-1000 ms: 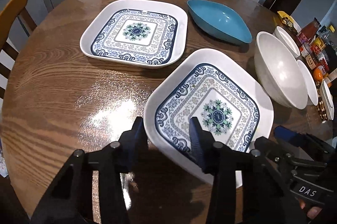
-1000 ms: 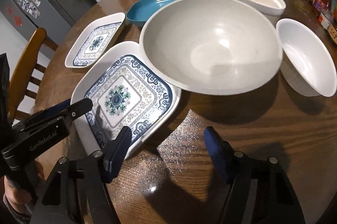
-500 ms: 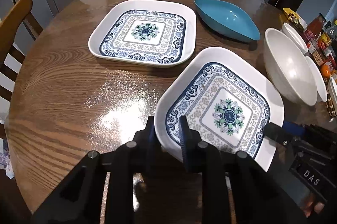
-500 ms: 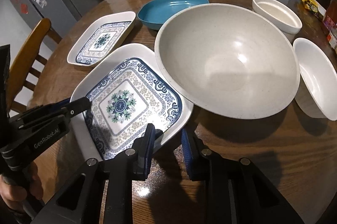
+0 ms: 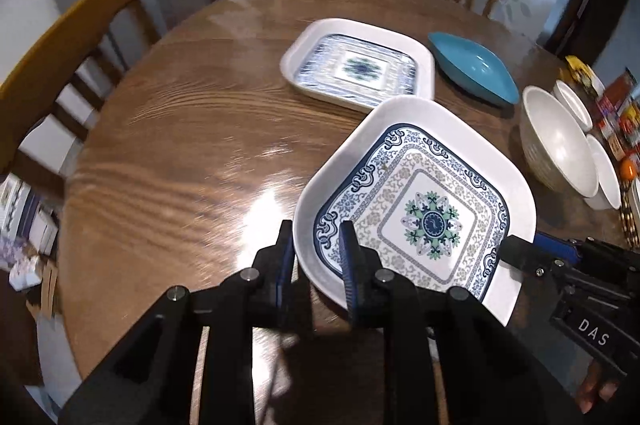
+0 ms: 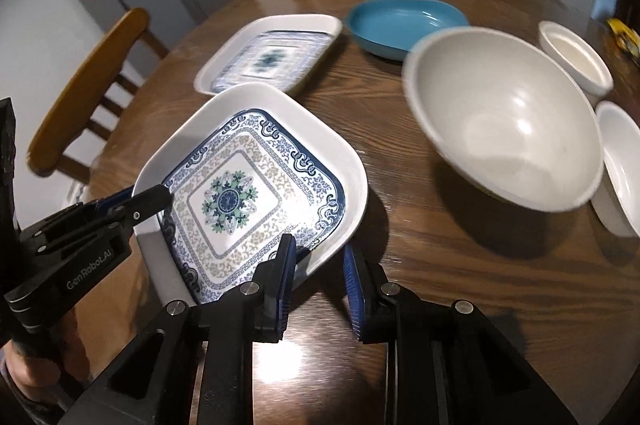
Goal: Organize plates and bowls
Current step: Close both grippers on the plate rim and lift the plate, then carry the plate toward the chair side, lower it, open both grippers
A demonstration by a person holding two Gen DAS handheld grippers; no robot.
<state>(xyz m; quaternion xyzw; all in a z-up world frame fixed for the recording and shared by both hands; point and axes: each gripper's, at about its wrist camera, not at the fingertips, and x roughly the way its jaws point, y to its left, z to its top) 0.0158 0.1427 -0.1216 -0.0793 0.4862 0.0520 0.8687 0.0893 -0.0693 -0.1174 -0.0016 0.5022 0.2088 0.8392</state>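
Now both claws pinch the same thing: the square white plate with a blue floral pattern (image 5: 420, 209), carried between them just above the round wooden surface (image 5: 180, 153). The left claw (image 5: 316, 245) has its jaws pressed onto the plate's left rim, one pad outside and one on the patterned inner face. The right claw (image 6: 318, 265) clamps the near right rim likewise. Both pairs of jaws have just been closing, and the rim now sits between each.

By my reading, the step in hand is carrying this plate toward its twin, the matching square patterned plate (image 5: 356, 65) lying flat farther back, beside the teal oval dish (image 5: 472, 73). The large white bowl (image 6: 504, 113) and the smaller white bowls (image 6: 620, 165) stand off to the right, untouched.

Next, the move likely calls for holding the plate level, aligning its corners over the far plate, then lowering before either claw lets go.
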